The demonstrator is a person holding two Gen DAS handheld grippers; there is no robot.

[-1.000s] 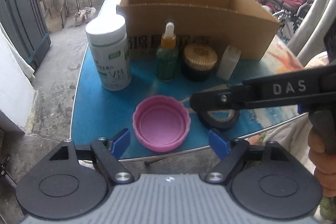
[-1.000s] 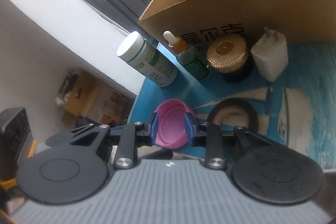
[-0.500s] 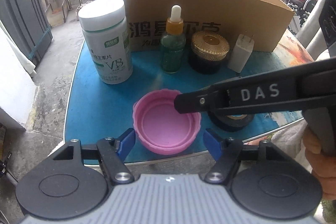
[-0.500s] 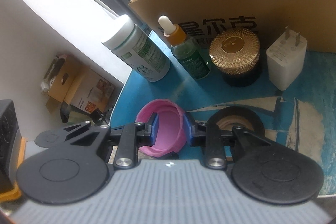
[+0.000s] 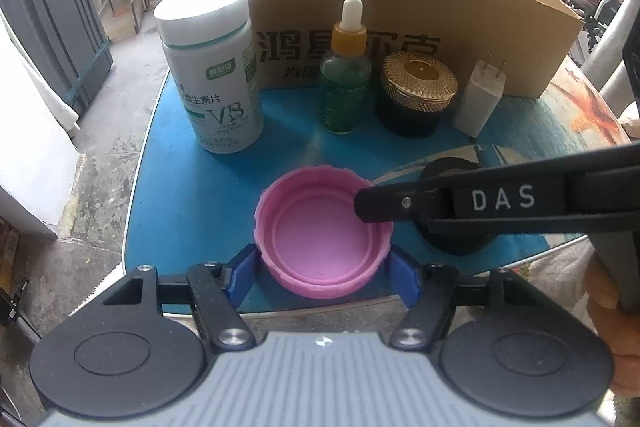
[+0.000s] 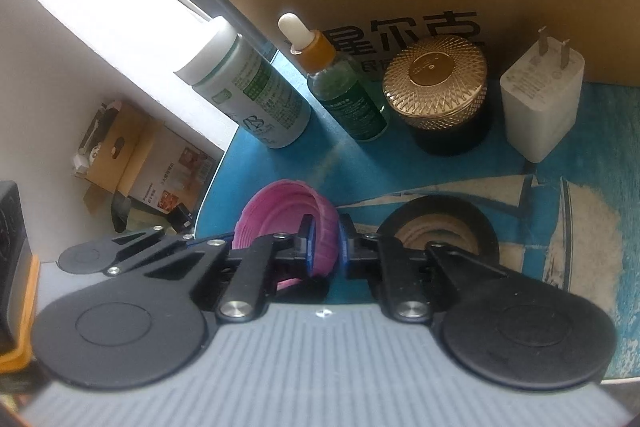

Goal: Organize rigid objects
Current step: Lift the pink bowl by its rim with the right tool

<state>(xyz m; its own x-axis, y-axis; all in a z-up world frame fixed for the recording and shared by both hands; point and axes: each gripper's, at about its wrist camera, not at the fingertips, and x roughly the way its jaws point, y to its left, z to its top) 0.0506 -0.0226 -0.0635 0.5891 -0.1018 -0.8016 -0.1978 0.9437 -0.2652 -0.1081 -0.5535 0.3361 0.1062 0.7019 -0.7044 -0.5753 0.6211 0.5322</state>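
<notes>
Two grippers meet on one pink cap (image 5: 322, 236), which lies open side up near the front edge of the blue surface (image 5: 208, 195). The left gripper (image 5: 322, 273) straddles it from the near side, its blue pads just outside the cap's left and right walls; its jaws are closing, and whether the pads already touch the plastic cannot be told. The right gripper (image 6: 324, 247) comes in from the right and is clamped narrowly on the cap's right-hand wall, one pad inside the rim and one outside. Just right of the cap, under that gripper, lies a black tape roll (image 6: 439, 227). Farther back stand, left to right, a white vitamin bottle (image 5: 212, 75), a green dropper bottle (image 5: 345, 83), a gold-lidded black jar (image 5: 416, 95) and a white charger plug (image 5: 480, 99), all in front of an open cardboard box (image 5: 400, 19).
</notes>
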